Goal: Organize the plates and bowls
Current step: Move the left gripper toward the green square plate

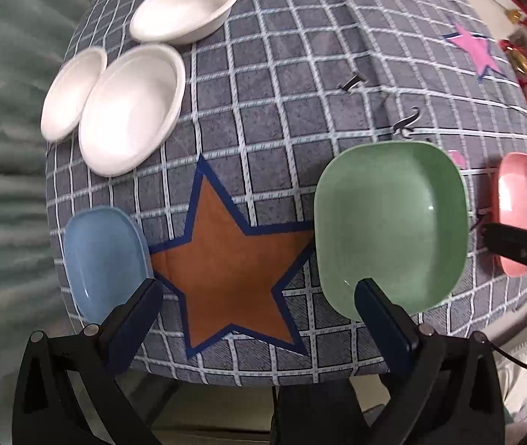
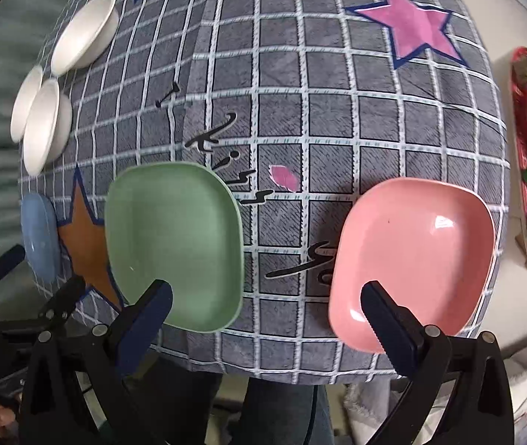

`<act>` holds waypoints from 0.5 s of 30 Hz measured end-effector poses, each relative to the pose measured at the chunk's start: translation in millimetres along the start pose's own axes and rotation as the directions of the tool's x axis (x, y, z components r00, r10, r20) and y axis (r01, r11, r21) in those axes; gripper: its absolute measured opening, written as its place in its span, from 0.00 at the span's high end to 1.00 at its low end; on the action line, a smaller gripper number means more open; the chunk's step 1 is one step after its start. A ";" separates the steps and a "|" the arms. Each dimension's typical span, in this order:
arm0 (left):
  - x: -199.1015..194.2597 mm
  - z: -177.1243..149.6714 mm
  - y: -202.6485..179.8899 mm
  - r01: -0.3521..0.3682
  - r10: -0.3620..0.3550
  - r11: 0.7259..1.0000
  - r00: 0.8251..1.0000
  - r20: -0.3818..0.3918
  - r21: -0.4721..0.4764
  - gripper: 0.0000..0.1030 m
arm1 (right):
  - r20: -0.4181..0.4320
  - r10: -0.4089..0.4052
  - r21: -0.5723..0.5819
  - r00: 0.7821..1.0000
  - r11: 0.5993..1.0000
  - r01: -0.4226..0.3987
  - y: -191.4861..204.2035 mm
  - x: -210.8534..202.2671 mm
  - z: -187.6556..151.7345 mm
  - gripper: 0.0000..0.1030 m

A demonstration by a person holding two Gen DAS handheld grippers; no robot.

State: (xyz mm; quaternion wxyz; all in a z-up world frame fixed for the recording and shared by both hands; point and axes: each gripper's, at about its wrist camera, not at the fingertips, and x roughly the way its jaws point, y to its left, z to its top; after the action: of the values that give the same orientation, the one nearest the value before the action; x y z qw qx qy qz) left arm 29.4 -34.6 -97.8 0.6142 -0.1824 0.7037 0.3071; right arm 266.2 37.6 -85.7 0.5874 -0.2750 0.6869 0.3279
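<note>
Claws both spread wide, empty: left claw (image 1: 256, 296) and right claw (image 2: 267, 298) above the tablecloth (image 2: 337, 111).

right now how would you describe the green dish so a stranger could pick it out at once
Start at the big brown star on the checked tablecloth. The green dish sits right beside it, between it and the pink dish. It is the only green one, squarish with rounded corners, unlike the round white bowls.

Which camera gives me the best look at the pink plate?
The right wrist view. There the pink plate shows nearly whole and face-on, with only its near edge behind a finger of the right gripper. In the left wrist view it sits squeezed at the far right edge, and the other gripper covers part of it.
</note>
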 end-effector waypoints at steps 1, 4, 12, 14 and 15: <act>3.9 -0.6 0.3 -0.002 0.001 1.000 1.000 -0.014 -0.019 0.00 | -0.008 0.001 -0.008 1.000 1.000 -0.001 -1.7 1.3 1.9 0.01; 11.4 1.2 -1.4 0.000 -0.001 0.999 1.000 -0.023 -0.041 0.00 | -0.016 0.017 -0.018 1.000 1.000 -0.017 -3.2 7.7 6.6 0.01; 38.8 10.6 -15.5 -0.015 0.014 0.999 1.000 -0.021 -0.040 0.00 | -0.016 -0.039 -0.054 0.999 0.998 0.038 -6.2 31.3 1.4 0.01; 44.3 12.5 -22.4 -0.047 0.047 0.999 0.999 -0.011 -0.022 0.00 | 0.005 -0.086 -0.077 0.996 0.993 0.086 -3.9 38.4 -3.7 0.01; 49.7 13.7 -24.8 -0.061 0.061 0.998 0.998 -0.017 -0.014 0.00 | 0.017 -0.113 -0.083 0.993 0.990 0.114 -2.9 41.3 -4.9 0.01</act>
State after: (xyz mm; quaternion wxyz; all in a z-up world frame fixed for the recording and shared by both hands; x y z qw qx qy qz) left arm 46.5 -38.0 -152.3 0.5975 -0.1680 0.7115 0.3293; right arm 258.8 32.3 -126.4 0.5974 -0.3359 0.6520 0.3242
